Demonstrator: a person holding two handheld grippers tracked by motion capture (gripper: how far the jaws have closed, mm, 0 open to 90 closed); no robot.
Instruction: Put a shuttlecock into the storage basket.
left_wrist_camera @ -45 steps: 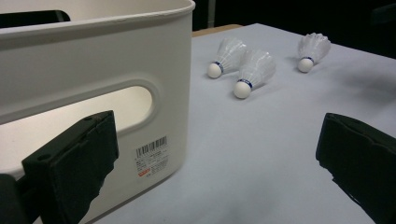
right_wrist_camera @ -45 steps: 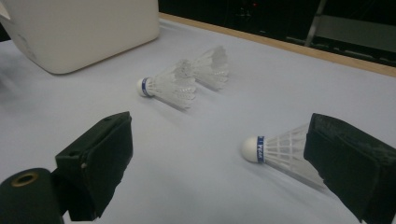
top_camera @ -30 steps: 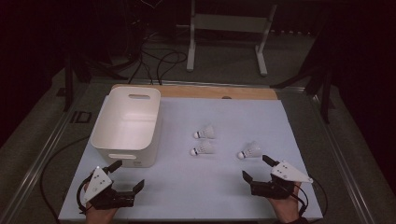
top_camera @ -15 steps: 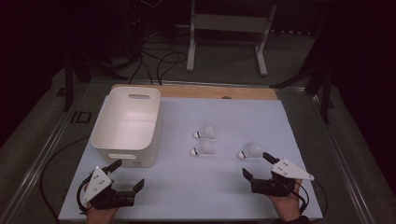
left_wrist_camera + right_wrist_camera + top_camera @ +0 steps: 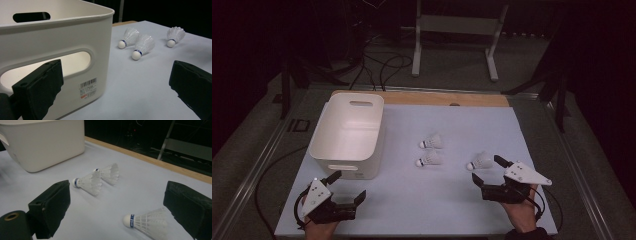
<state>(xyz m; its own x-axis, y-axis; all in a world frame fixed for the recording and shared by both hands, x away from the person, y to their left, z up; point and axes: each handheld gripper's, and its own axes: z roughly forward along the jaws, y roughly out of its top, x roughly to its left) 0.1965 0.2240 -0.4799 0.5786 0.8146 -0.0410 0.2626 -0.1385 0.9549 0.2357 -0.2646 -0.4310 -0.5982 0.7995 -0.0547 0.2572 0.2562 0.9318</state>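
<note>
Right now you are at the reach stage: your right claw (image 5: 486,169) sits spread wide at the near right of the counter (image 5: 452,200), holding nothing, with the nearest shuttlecock (image 5: 479,161) lying on its side just beyond the tips. In the right gripper view that shuttlecock (image 5: 147,222) lies low between the two jaws, cork toward the left jaw, touching neither. Two more shuttlecocks (image 5: 431,142) (image 5: 428,160) lie close together near the middle of the counter, and the white bin (image 5: 348,134) stands at the left, apparently empty. Your left claw (image 5: 346,187) is also released and idle, just near of the bin's front wall. Judging by the layout, the next move calls for easing the right claw forward until the jaws flank the cork end, then closing gently, since the feathers would likely crush or skid away under a hard squeeze.
</note>
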